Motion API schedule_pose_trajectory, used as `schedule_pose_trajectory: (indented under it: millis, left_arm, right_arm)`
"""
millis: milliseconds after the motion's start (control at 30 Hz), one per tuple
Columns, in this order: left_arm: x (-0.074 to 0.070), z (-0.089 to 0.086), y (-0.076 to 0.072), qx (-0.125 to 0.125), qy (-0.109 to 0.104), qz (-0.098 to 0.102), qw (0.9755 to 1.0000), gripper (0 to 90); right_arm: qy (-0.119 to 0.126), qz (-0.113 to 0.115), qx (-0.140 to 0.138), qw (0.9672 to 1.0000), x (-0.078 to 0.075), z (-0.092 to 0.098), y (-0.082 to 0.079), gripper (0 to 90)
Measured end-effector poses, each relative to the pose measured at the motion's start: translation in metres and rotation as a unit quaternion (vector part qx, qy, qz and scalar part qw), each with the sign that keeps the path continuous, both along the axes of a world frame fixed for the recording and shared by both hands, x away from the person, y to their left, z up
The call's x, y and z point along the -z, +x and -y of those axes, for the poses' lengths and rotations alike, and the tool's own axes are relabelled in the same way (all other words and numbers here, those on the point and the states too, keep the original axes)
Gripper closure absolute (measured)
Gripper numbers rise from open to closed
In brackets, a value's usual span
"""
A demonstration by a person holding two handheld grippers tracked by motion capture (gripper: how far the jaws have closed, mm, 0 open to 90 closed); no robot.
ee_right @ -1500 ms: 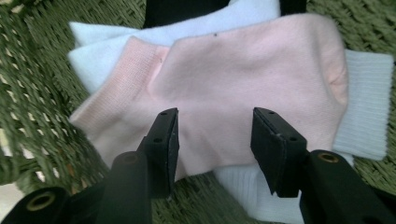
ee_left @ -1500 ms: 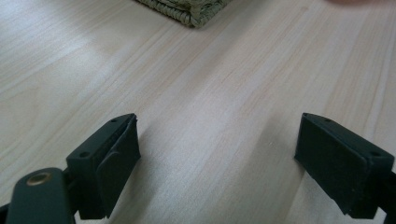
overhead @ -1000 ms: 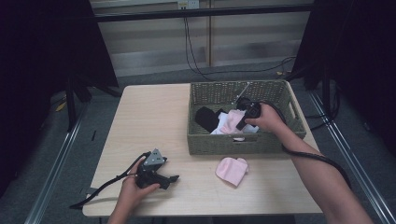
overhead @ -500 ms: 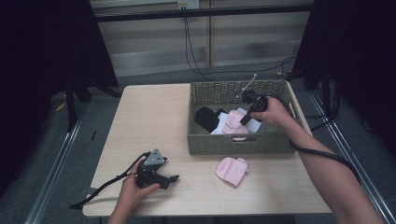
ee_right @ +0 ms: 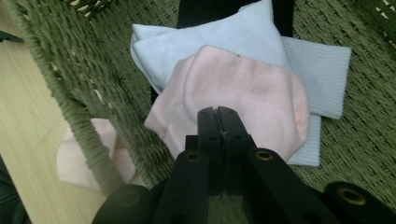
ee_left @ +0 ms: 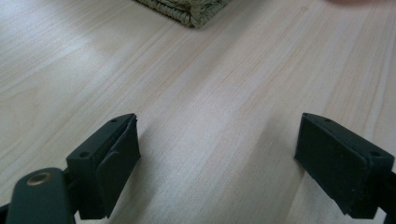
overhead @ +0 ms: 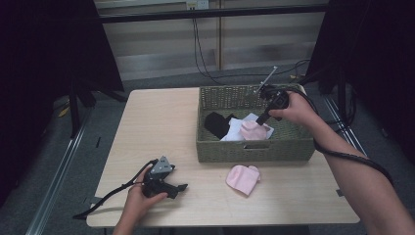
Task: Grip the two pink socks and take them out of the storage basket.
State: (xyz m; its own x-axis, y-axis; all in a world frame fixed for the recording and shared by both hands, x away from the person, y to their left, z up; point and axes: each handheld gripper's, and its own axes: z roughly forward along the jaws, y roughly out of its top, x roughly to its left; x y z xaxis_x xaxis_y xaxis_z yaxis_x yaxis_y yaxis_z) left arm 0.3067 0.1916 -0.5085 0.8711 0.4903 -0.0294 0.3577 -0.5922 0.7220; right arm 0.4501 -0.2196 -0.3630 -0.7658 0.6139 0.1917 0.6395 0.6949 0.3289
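One light wooden table: carries everything here.
Green woven wicker basket: at 2 o'clock on the table, holding a black cloth and a pale blue folded cloth.
Pink folded soft cloth: lies in the basket on top of the pale blue one, toward its 6 o'clock wall.
Second pink cloth: on the table, just outside the basket at 6 o'clock.
Handling: likely light, limp and non-fragile. It will sag, so pinch a folded edge through both layers.
Right gripper: poised over the pink cloth, jaws pressed together, nothing visibly between them.
Left gripper: at the table's 7 o'clock, jaws spread wide and empty.
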Motion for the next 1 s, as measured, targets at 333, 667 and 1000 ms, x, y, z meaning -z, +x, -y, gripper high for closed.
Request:
schedule_pose_trajectory:
  millis: [333, 667, 1000]
  left_arm:
    - [0.0, 0.0, 0.0, 0.0, 0.0, 0.0, 1.0, 13.0]
    - [0.0, 0.0, 0.0, 0.0, 0.0, 0.0, 1.0, 13.0]
    - [0.0, 0.0, 0.0, 0.0, 0.0, 0.0, 1.0, 13.0]
  right_arm:
    - [0.009, 0.007, 0.004, 0.9999, -0.028, 0.005, -0.008, 88.8]
    - [0.01, 0.016, -0.003, 0.9998, -0.051, 0.006, -0.011, 88.8]
    - [0.017, 0.02, -0.008, 0.9996, -0.07, 0.006, -0.02, 88.8]
